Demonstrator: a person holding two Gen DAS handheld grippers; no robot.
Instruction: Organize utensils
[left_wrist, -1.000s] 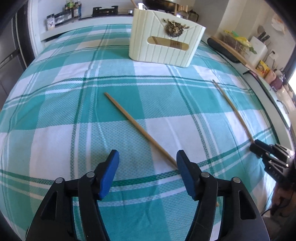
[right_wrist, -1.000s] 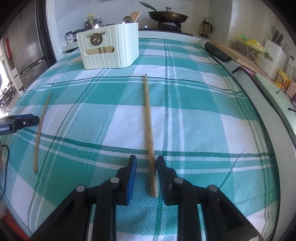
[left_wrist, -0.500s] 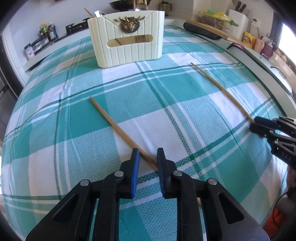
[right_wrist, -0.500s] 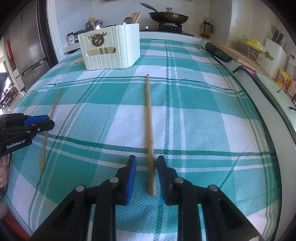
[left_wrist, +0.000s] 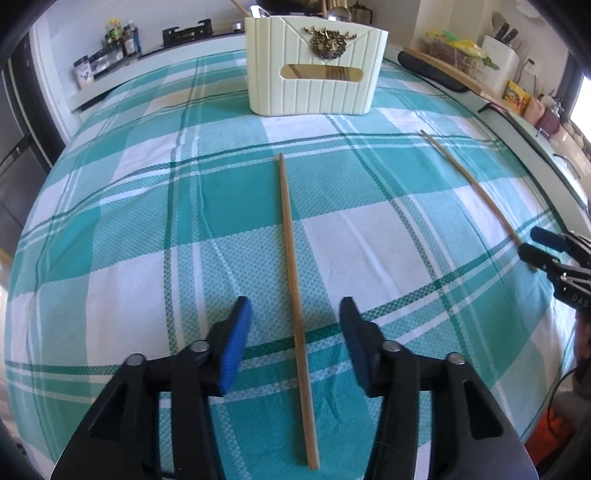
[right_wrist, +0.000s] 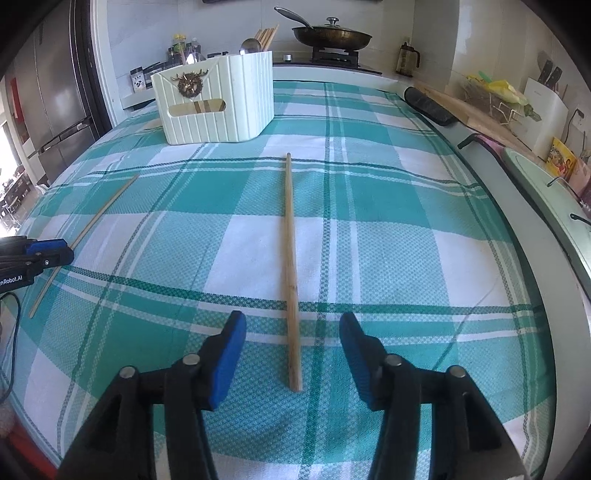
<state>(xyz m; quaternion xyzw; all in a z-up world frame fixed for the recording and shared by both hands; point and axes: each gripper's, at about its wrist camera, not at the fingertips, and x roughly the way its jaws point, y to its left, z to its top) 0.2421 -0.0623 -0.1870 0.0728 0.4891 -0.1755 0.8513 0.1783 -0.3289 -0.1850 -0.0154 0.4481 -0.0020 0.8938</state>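
Observation:
Two wooden chopsticks lie on the teal plaid cloth. My left gripper (left_wrist: 293, 332) is open, its blue pads either side of one chopstick (left_wrist: 291, 236), which lies lengthwise between them. My right gripper (right_wrist: 291, 343) is open around the near end of the other chopstick (right_wrist: 290, 258). Each gripper shows in the other's view, the right one (left_wrist: 543, 247) and the left one (right_wrist: 51, 251), near its chopstick (left_wrist: 472, 184) (right_wrist: 92, 225). A cream utensil holder (left_wrist: 314, 66) (right_wrist: 218, 103) with spoons and chopsticks stands at the far side.
The plaid cloth (right_wrist: 406, 240) covers the counter. A stove with a pan (right_wrist: 332, 37) is behind the holder. A knife block (right_wrist: 543, 96), a rack and a sink edge (right_wrist: 546, 206) run along the right. A fridge (right_wrist: 55, 92) stands at the left.
Both grippers have opened wide from a near-shut stance around their chopsticks. The left gripper has swung so that its chopstick now lies straight between the pads.

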